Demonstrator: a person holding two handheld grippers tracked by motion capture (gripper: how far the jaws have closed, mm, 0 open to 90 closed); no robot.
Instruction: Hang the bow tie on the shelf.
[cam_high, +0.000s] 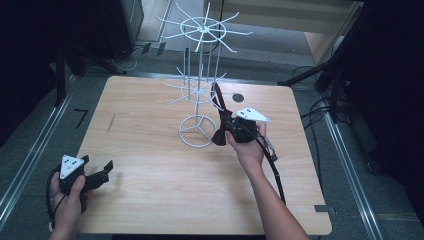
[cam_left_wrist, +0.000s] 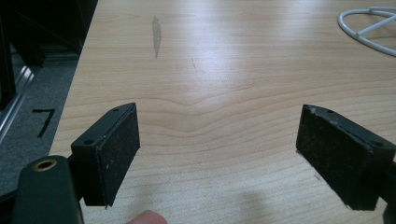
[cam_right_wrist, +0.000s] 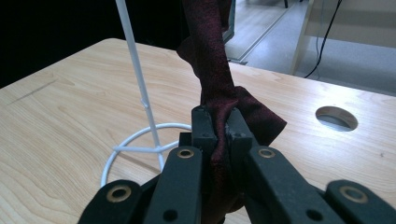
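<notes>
A dark red bow tie hangs by its strap from a lower arm of the white wire rack at the table's middle. My right gripper is shut on the tie's fabric just right of the rack's ring base. The strap runs up out of the jaws toward the rack. My left gripper rests open at the table's near left edge with bare wood between its pads.
The wooden table has a round cable hole behind the right gripper. A black cable trails from the right gripper across the table. Dark stands and cables ring the floor around the table.
</notes>
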